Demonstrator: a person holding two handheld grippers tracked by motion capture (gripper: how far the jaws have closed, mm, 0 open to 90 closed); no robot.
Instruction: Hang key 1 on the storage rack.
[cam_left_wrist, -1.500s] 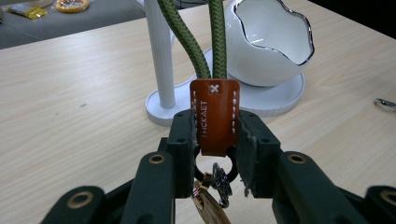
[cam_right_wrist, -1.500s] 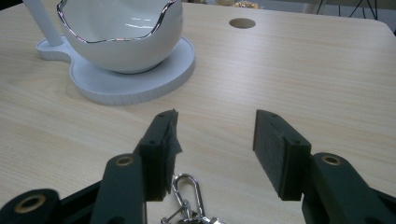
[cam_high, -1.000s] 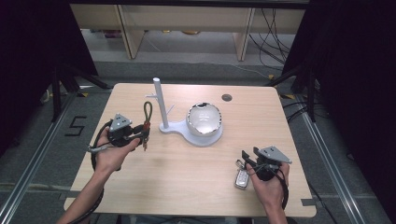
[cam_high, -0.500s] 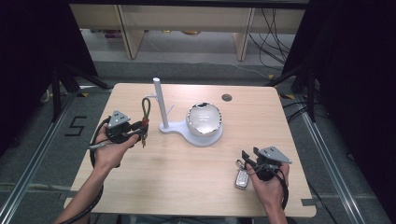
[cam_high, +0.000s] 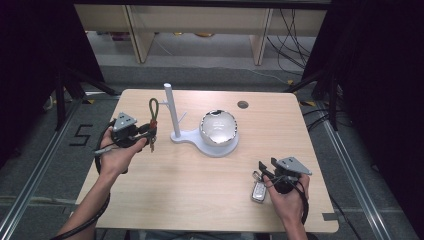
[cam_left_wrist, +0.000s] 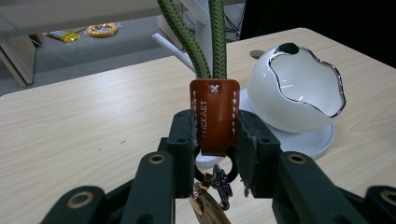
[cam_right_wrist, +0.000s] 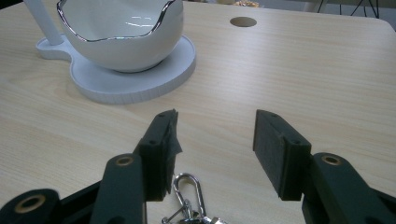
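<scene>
My left gripper (cam_high: 148, 134) is shut on the brown leather tag (cam_left_wrist: 214, 116) of a keychain. Its green rope loop (cam_high: 153, 107) stands up above the jaws, and a ring with small keys (cam_left_wrist: 215, 185) hangs below them. The loop is just left of the white post (cam_high: 169, 110) of a stand with a white bowl (cam_high: 218, 127). At the table's near right, my right gripper (cam_high: 264, 169) is open, with nothing between its fingers (cam_right_wrist: 285, 151). A key fob (cam_high: 258, 191) with a silver carabiner (cam_right_wrist: 189, 191) lies on the table just by its left jaw.
The stand's flat white base (cam_right_wrist: 135, 79) lies in the table's middle. A round cable hole (cam_high: 243, 104) is at the far edge. Shelving and cables stand on the floor beyond the table (cam_high: 200, 200). Bare wood lies between the two grippers.
The left gripper has risen a little with the keychain, so the green loop sits higher beside the post. The right gripper has not moved.
</scene>
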